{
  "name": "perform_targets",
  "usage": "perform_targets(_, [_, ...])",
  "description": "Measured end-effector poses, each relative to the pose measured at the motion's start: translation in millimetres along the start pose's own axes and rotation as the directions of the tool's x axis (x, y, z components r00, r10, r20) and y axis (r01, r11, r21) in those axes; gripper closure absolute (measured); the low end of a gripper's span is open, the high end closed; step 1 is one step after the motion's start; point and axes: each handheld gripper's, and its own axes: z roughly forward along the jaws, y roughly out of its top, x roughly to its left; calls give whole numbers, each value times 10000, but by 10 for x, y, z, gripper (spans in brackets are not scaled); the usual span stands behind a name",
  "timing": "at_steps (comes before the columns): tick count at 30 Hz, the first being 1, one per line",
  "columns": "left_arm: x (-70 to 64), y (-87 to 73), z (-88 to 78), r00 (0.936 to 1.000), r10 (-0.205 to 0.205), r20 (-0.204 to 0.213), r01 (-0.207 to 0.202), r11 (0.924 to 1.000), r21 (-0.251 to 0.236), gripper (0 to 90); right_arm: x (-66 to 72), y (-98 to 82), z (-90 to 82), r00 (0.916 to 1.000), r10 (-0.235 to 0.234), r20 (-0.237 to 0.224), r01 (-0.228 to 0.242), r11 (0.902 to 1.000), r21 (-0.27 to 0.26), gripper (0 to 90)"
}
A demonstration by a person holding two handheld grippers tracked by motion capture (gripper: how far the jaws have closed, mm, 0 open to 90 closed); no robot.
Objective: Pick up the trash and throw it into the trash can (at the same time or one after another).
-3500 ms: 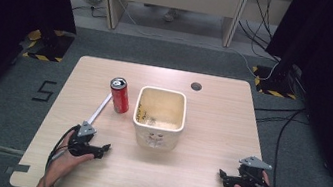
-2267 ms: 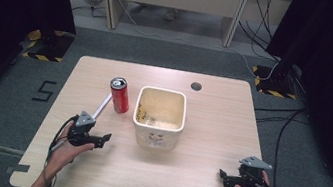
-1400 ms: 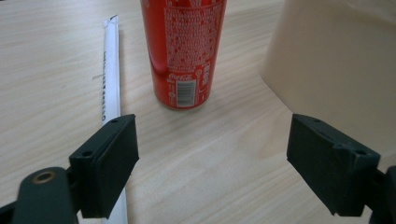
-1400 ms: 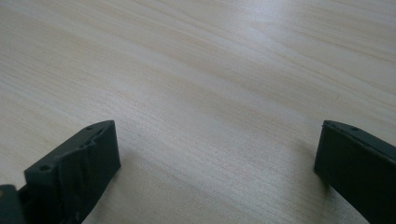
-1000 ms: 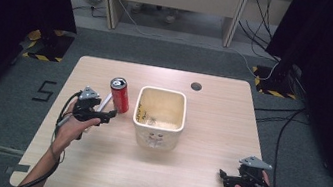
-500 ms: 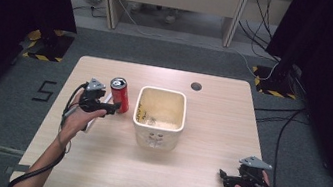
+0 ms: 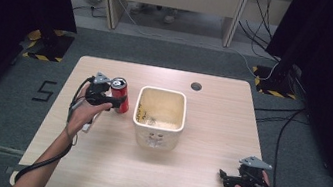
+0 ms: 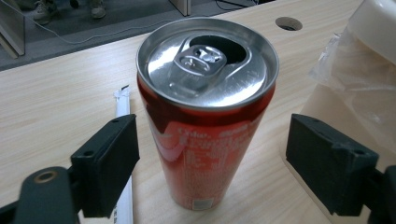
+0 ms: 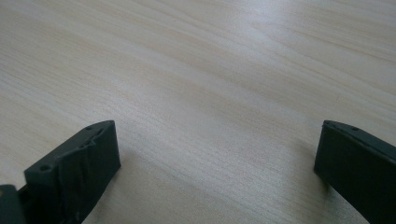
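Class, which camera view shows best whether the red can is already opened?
The left gripper view: the red can stands between the open jaws, its top showing a dark open mouth. The high view shows it small, beside the left gripper.

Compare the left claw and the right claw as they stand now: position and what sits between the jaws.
The left claw is far up the table beside the cream bin, while the right claw rests near the table's front edge. The left claw's jaws flank the opened red can without touching it; the right claw's jaws flank bare tabletop. Both are open.
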Motion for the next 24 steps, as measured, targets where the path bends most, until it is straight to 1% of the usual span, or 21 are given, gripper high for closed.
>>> perform_targets(9, [4,36,100,9999,125,-70,-124,9999,80,245,1,0,0,10000,5,-8,-5,10000,2,2])
perform_targets(11, [13,43,118,9999,87,-88,-87,10000,36,290,1,0,0,10000,4,-7,-4,10000,3,2])
perform_targets(15, [24,57,145,10000,19,9,-18,10000,-63,326,0,0,0,10000,-10,-8,10,10000,-4,2])
perform_targets(16, [22,58,148,10000,93,32,-93,9999,-61,334,-1,0,1,10000,-27,-1,27,10000,-7,2])
perform_targets(20, [2,66,136,9995,317,-39,-318,9995,-80,341,0,-1,2,10000,-30,-11,30,10000,-20,2])
perform_targets(22, [-16,86,86,9996,214,165,-210,9995,-221,343,1,-1,2,10000,-28,-20,28,10000,-18,2])
perform_targets(24, [-22,98,60,9995,225,242,-220,9995,-210,343,1,0,1,10000,-31,-20,31,10000,-4,2])
